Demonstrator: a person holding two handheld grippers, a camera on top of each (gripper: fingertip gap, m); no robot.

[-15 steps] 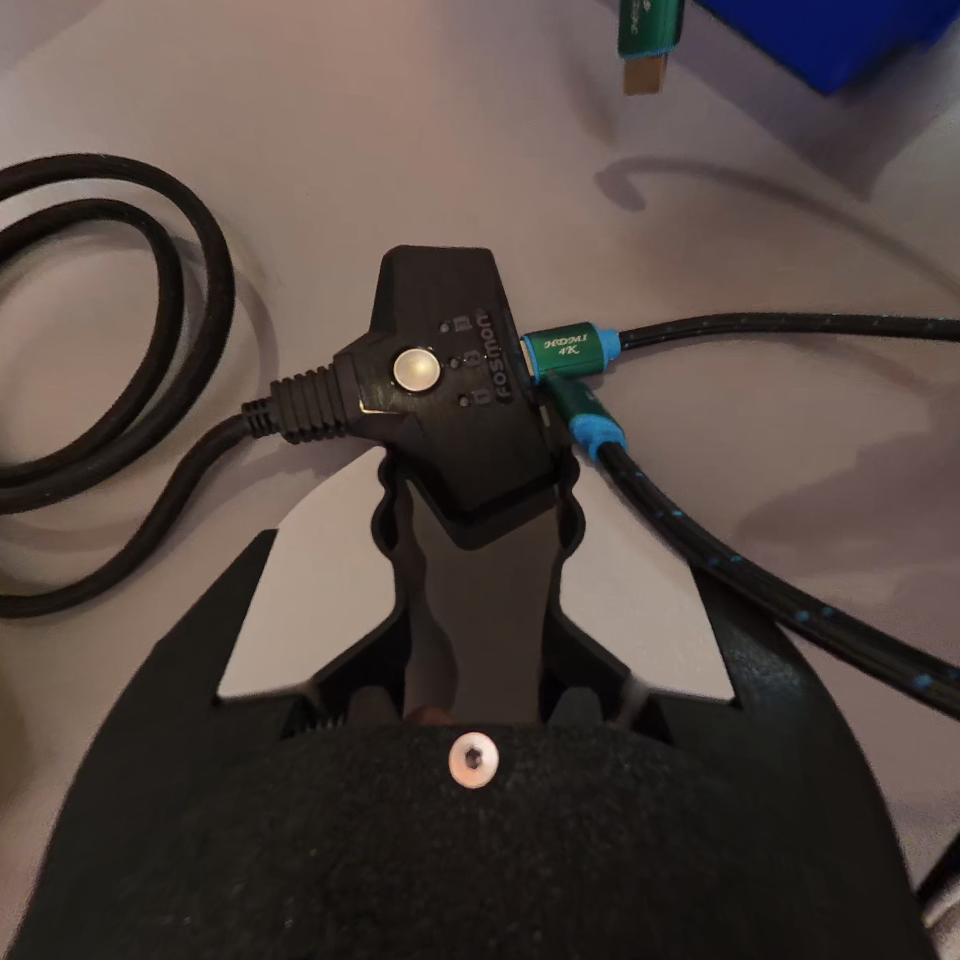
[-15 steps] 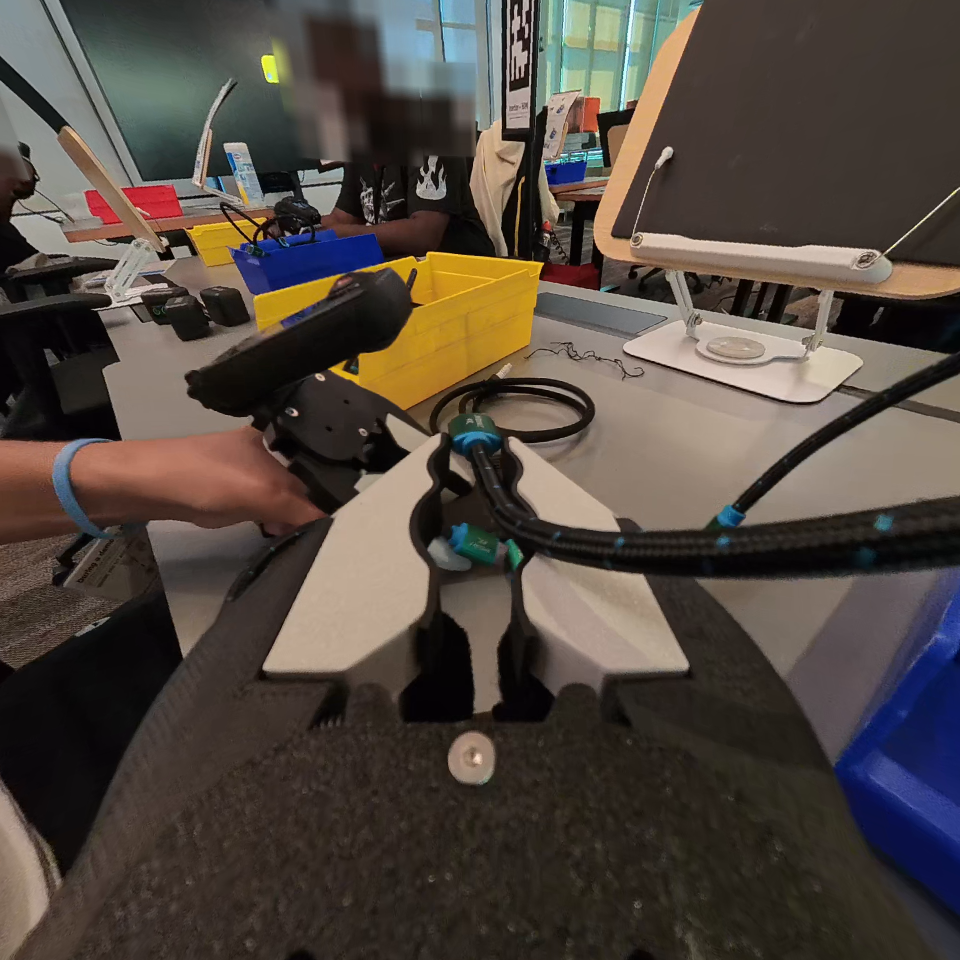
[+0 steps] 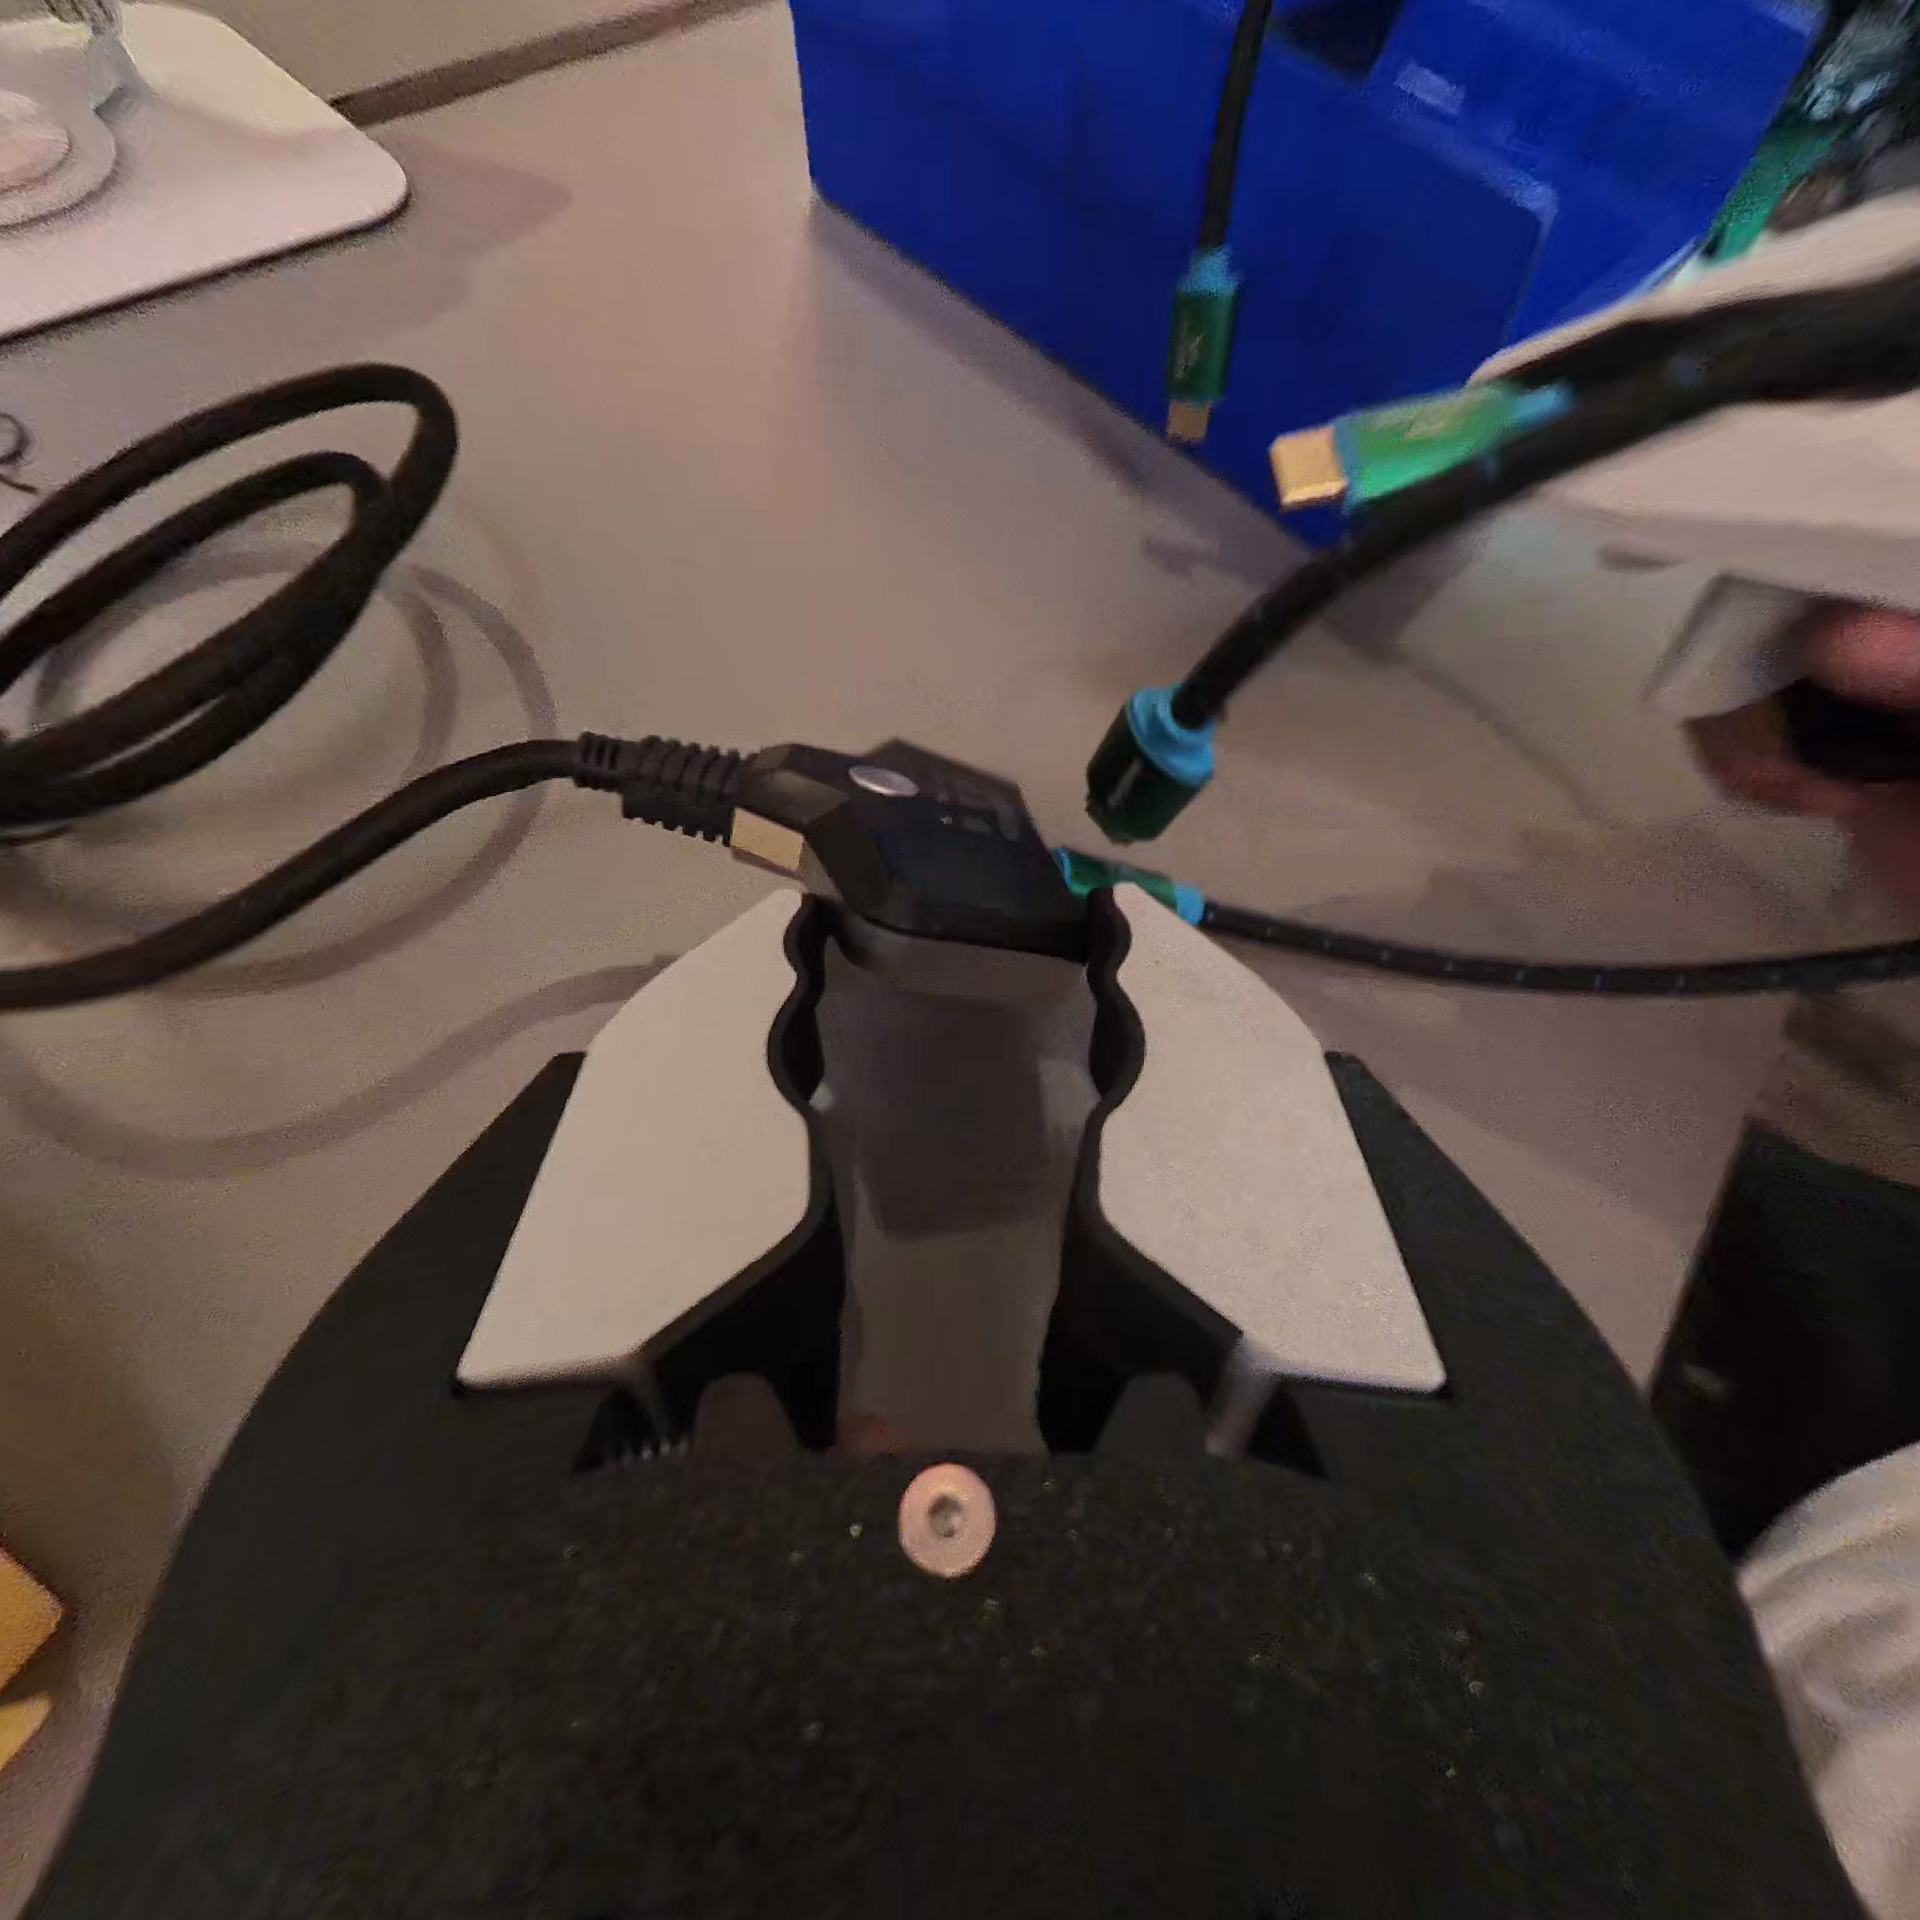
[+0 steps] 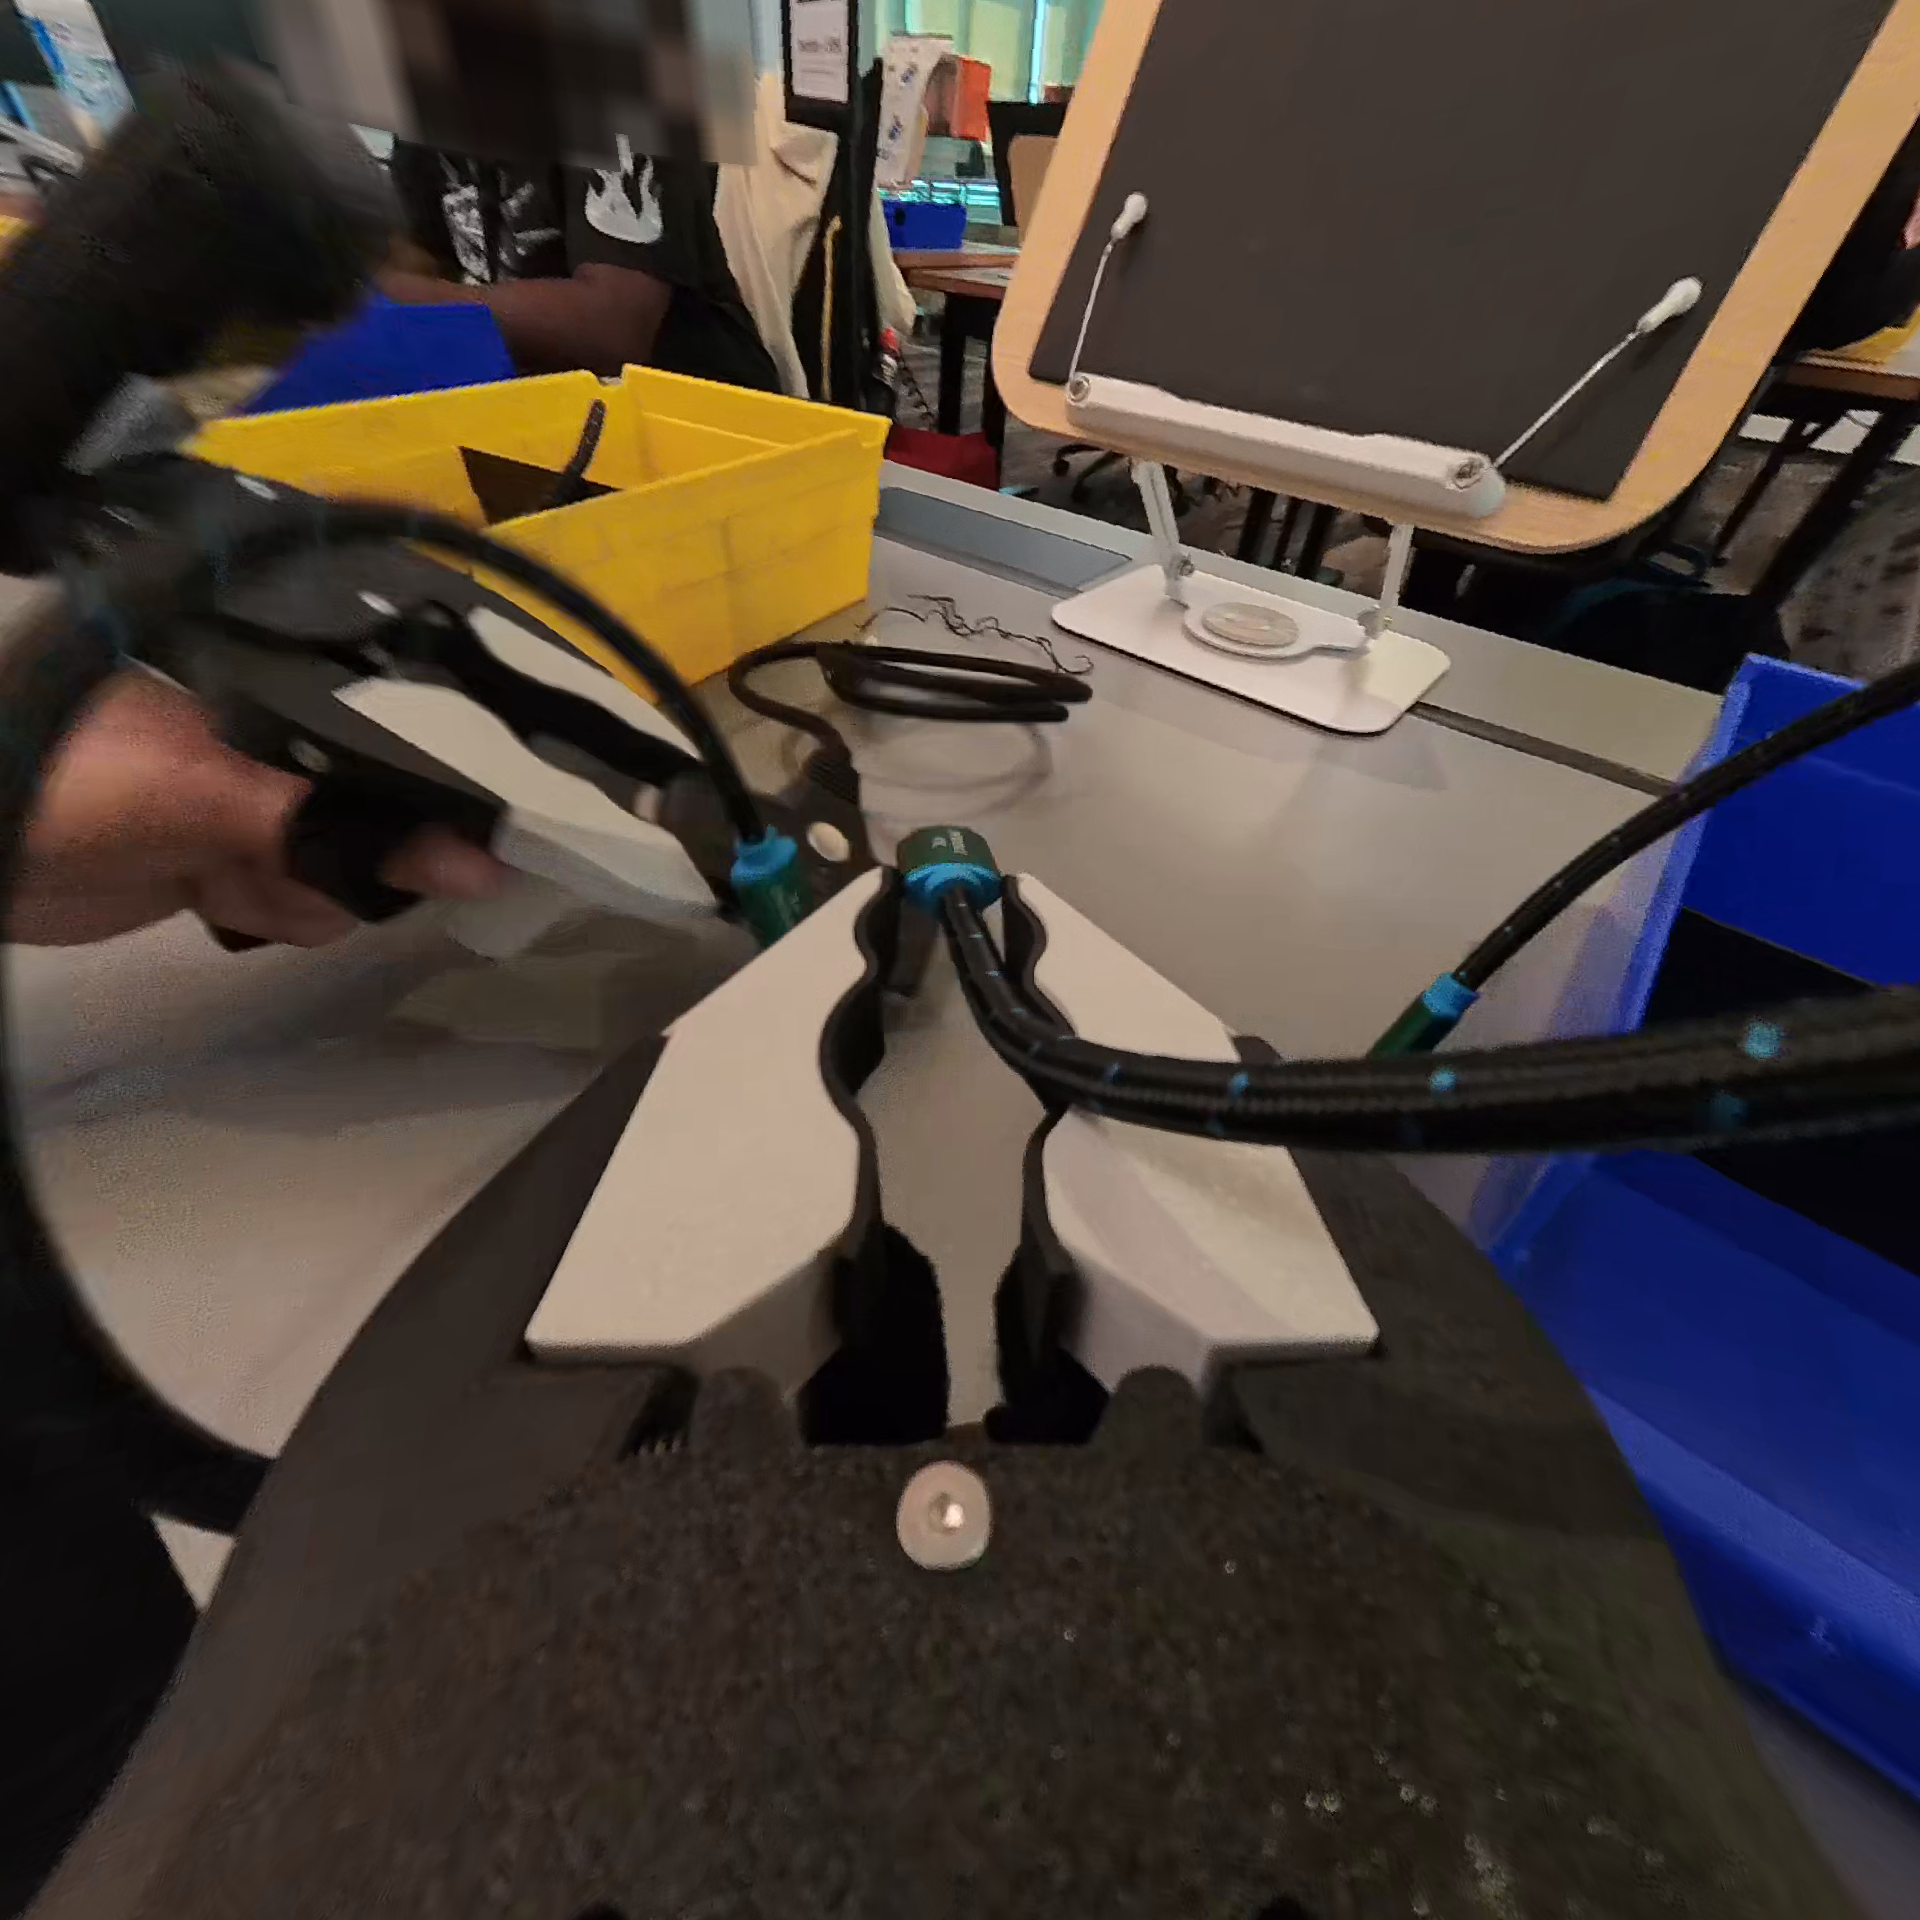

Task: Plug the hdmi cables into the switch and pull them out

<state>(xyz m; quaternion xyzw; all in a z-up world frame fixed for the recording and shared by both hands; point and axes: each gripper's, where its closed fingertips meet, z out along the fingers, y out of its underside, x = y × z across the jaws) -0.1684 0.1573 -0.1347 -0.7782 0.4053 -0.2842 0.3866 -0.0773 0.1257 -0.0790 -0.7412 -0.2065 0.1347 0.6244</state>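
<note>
Grey worktop (image 3: 727,436) is carrying everything. Left tool (image 3: 951,935) is gripping the black switch (image 3: 935,842), one green plug (image 3: 1127,883) sitting in its side. Right tool (image 4: 951,904) is pinching a second plug (image 4: 948,852) just beside the switch, unplugged. Blue bin (image 3: 1143,208) is standing at the far edge, yellow bin (image 4: 675,499) beyond.

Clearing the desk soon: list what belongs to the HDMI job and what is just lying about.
Job:
switch
left gripper, holding the switch
plugged cable
freed cable, in the right gripper

Lying about:
yellow bin
blue bin
stand
</note>
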